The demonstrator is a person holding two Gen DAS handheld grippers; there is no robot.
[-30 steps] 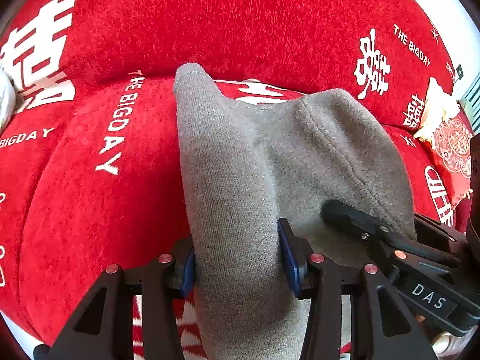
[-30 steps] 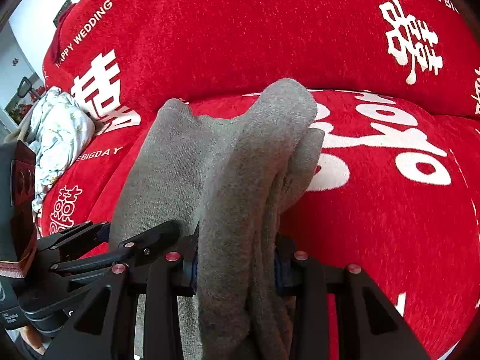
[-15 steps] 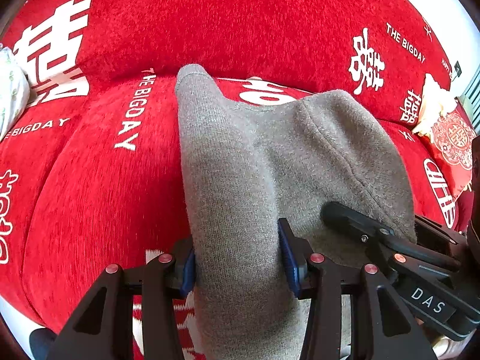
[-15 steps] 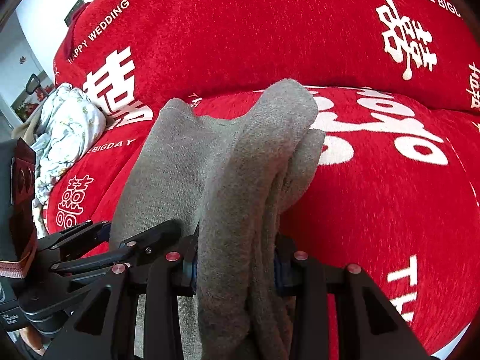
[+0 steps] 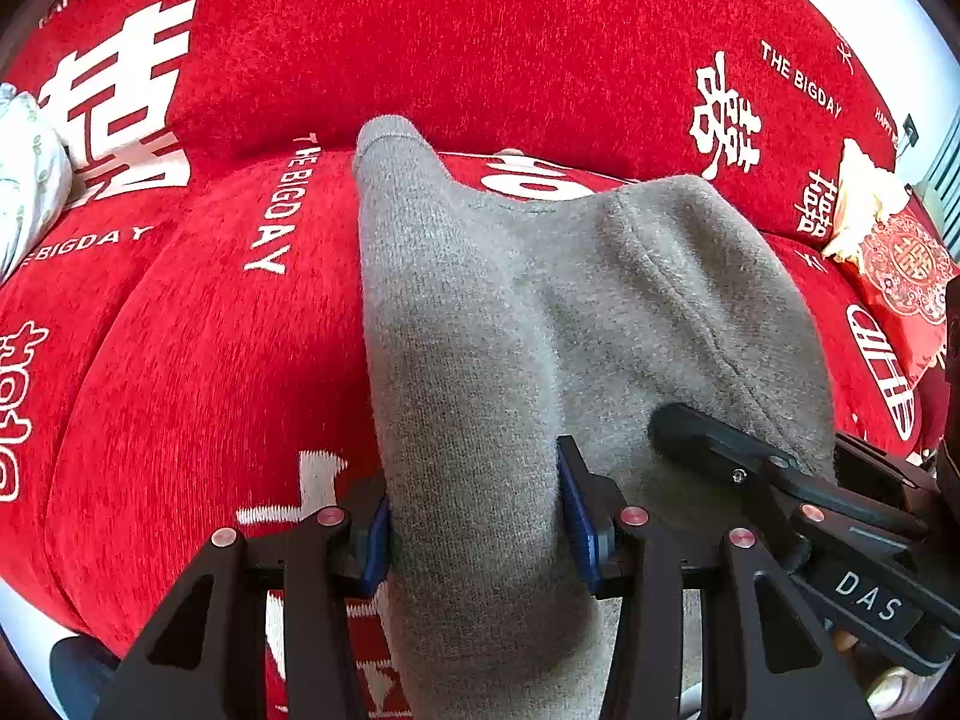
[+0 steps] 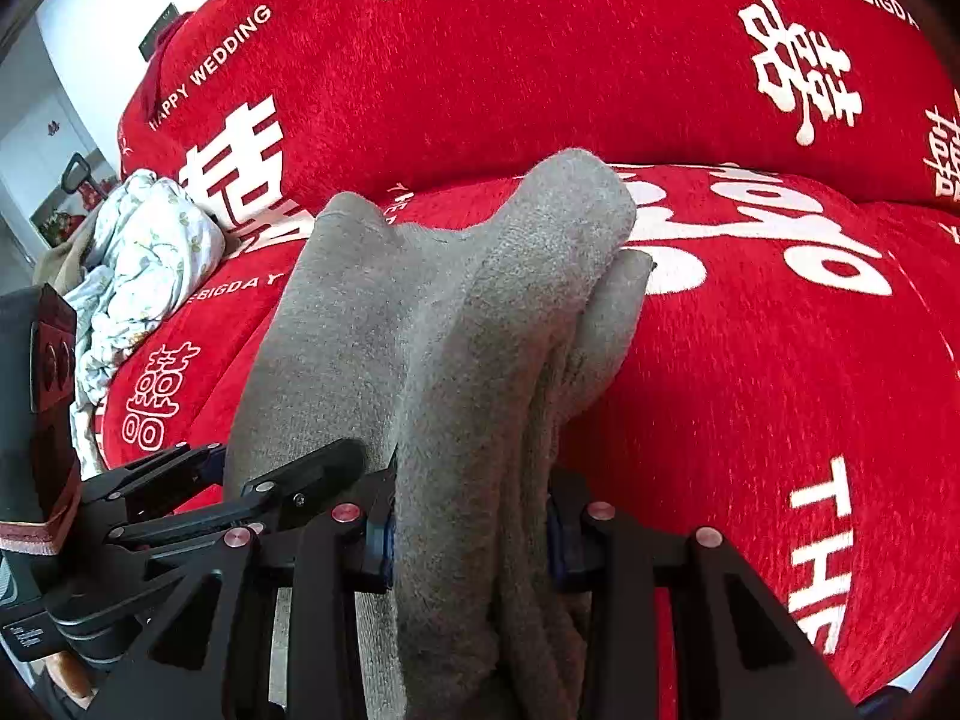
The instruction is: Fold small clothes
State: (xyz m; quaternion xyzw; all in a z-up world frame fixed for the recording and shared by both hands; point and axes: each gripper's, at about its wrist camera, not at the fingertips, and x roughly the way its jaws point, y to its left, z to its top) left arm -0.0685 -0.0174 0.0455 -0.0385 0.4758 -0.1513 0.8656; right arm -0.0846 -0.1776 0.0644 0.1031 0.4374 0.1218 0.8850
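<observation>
A grey knitted garment [image 5: 540, 312] hangs stretched between my two grippers above a red sofa. My left gripper [image 5: 474, 516] is shut on a thick bunch of its left edge, blue pads pressing both sides. The right gripper [image 5: 780, 480] shows at the lower right of the left wrist view, clamped on the other edge. In the right wrist view my right gripper [image 6: 471, 531] is shut on several bunched layers of the grey garment [image 6: 432, 324], and the left gripper [image 6: 210, 480] appears at the lower left. The garment's lower part is hidden below the frames.
The red sofa cover [image 5: 198, 360] with white lettering fills both views, backrest [image 6: 510, 72] behind. A white floral cloth [image 6: 144, 264] lies crumpled on the sofa's left end. A red patterned cushion [image 5: 906, 276] with a pale cloth on it sits at the right end.
Both grippers have carried the garment back, away from the backrest; the sofa lettering has shifted in both views and more of the seat front shows. Both grips are unchanged.
</observation>
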